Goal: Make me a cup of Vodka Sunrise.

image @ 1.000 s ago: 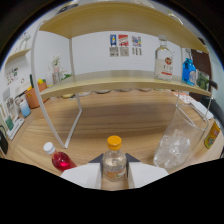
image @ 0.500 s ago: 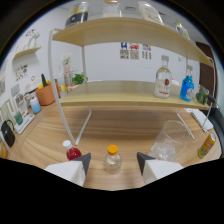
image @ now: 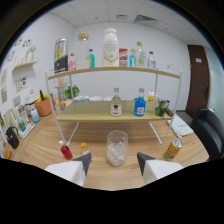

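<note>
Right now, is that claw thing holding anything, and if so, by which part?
Nothing is held. The claw is open, and the clear glass cup with ice stands on the wooden table just ahead of its fingers, untouched.

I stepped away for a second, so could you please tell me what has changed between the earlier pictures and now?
The claw let go of the orange-capped bottle, which stood between its fingers a second ago, then backed away and swung right. Its open fingers now frame the glass of ice, which stands just ahead on the wooden table. The orange-capped bottle and the red bottle remain on the table; the shelf and its bottles are unchanged.
</note>
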Tool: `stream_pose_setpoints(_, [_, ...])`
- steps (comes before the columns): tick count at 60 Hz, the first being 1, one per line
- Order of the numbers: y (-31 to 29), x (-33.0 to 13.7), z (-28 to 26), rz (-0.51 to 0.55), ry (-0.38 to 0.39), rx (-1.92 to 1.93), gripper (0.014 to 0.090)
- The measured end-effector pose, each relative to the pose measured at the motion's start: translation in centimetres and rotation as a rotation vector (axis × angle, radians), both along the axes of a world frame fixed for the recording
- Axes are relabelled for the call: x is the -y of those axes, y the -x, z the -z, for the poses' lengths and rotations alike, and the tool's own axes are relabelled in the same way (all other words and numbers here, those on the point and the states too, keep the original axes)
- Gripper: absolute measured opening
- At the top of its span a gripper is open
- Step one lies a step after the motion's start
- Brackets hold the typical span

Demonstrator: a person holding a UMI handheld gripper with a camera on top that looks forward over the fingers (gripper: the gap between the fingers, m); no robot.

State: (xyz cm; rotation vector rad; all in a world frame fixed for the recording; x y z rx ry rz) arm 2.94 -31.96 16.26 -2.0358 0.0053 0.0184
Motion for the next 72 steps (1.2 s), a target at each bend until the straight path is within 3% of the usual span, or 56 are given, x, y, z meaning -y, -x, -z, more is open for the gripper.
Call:
stream_pose_setpoints(10, [-4.0,-1.8,-6.2,0.033,-0.081,-0.003,0.0862])
stream_pose_setpoints(25, [-7.8,-10.1,-18.4,0.041,-0.278,-0.003,0.0856])
stream_pose_setpoints(39, [-9.4,-18.0,-21.7,0.031,-0.322,-0.003,0.0837])
stream_pose_setpoints(46, [-9.4,-20.6,-21.3,0.017,-0.297,-0.003,0.0712])
stream_pose_setpoints(57, [-9.0,-21.8,-21.0,0.002,-0.265,-0.034,0.0388])
stream_pose_setpoints(72, [-8.6,-21.5,-20.9,-0.024,-0.243,-0.003,0.036])
